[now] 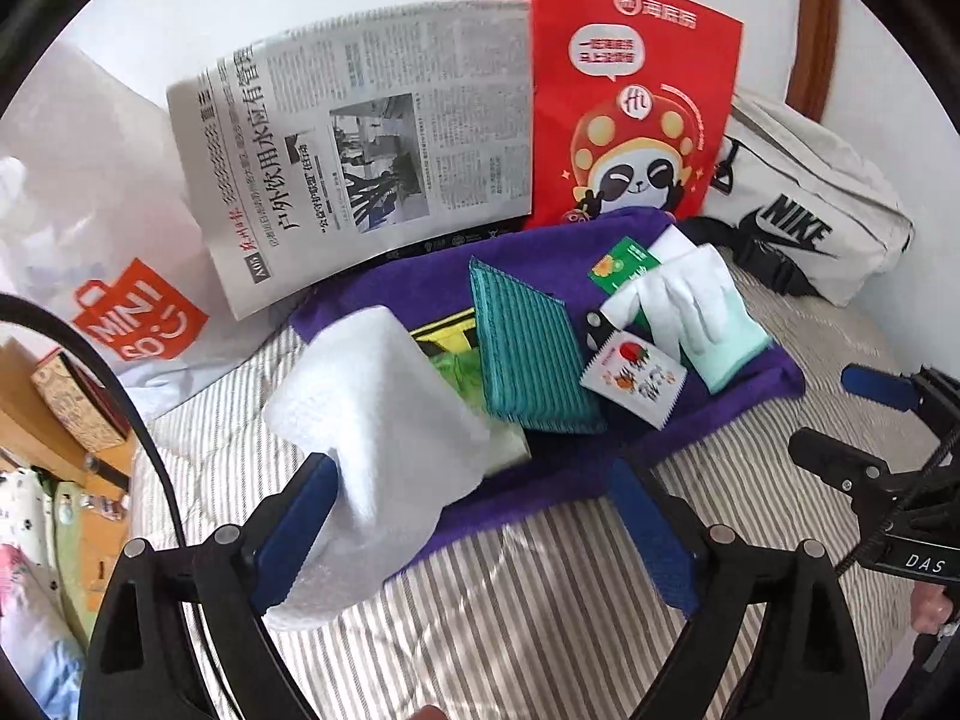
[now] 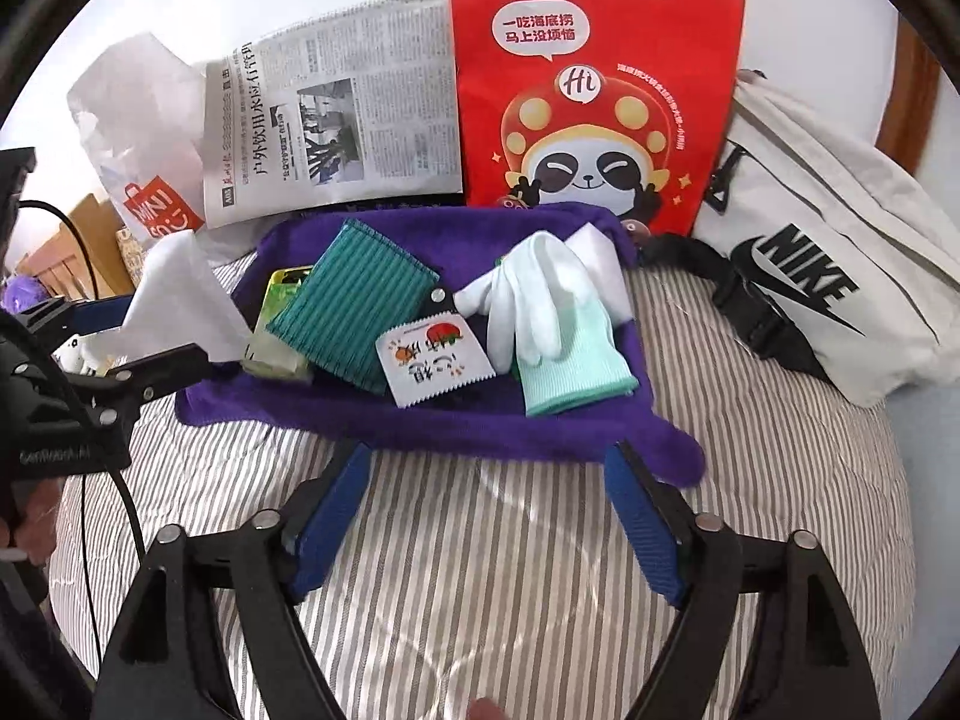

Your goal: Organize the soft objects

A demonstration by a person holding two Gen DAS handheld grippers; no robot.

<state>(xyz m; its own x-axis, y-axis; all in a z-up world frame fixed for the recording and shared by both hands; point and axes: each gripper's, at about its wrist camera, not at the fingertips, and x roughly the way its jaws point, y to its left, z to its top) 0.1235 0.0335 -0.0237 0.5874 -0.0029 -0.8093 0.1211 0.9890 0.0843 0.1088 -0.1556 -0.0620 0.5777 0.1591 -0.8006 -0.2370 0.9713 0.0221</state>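
Note:
A purple towel [image 1: 738, 396] [image 2: 420, 420] lies spread on the striped bed. On it lie a teal striped cloth [image 1: 528, 348] [image 2: 354, 306], white and mint gloves [image 1: 696, 306] [image 2: 552, 324], a small printed packet [image 1: 633, 375] [image 2: 432, 360] and a green packet [image 1: 624, 264]. A white cloth [image 1: 372, 438] [image 2: 180, 306] drapes against the left finger of my left gripper [image 1: 480, 516], whose jaws stand wide apart. My right gripper [image 2: 489, 516] is open and empty above the bedspread, just in front of the towel's near edge.
A newspaper [image 1: 360, 144] [image 2: 336, 120], a red panda paper bag [image 1: 630, 114] [image 2: 594, 90] and a Miniso plastic bag [image 1: 120, 276] lean on the back wall. A white Nike bag [image 1: 804, 204] [image 2: 828, 276] lies at the right. Boxes [image 1: 66, 402] stand left.

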